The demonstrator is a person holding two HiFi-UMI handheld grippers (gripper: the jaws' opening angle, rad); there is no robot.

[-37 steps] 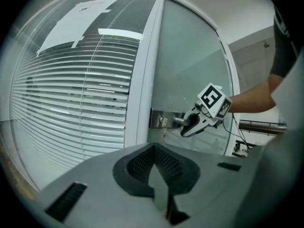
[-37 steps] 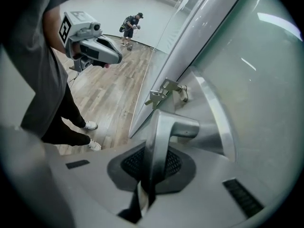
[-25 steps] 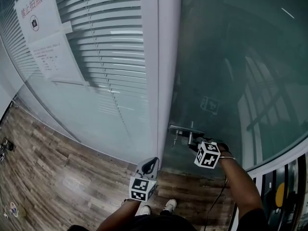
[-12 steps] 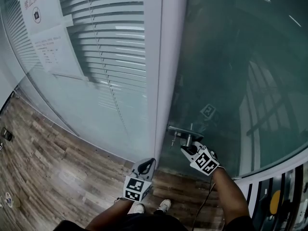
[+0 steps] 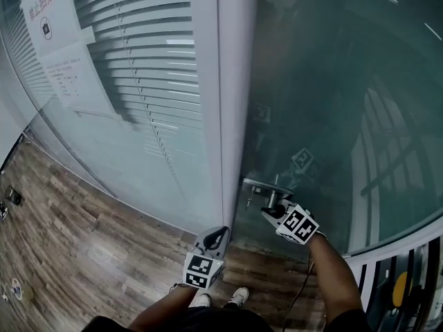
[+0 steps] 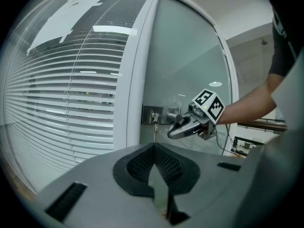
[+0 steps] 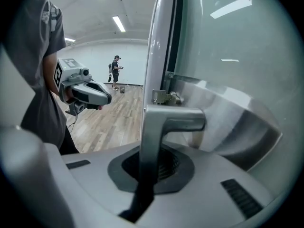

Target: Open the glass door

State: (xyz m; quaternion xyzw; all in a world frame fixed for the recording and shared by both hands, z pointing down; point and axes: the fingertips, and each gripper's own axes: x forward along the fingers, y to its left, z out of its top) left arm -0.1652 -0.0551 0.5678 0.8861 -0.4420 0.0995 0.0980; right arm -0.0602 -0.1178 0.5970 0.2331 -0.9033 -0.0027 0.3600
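Note:
The glass door stands shut against a white frame post. Its metal lever handle sticks out at waist height, with a key hanging from the lock plate beside it. My right gripper is shut on the lever handle, which rises between its jaws in the right gripper view. My left gripper hangs lower left of the handle, apart from the door, jaws together and nothing in them. From the left gripper view the right gripper shows at the handle.
Left of the post, a glass wall with white blinds carries taped paper notices. The floor is wood plank. A person stands far off in the room behind. A striped barrier is at lower right.
My right gripper has rolled on the handle, so its marker cube now sits tilted differently. The left gripper has stayed where it was.

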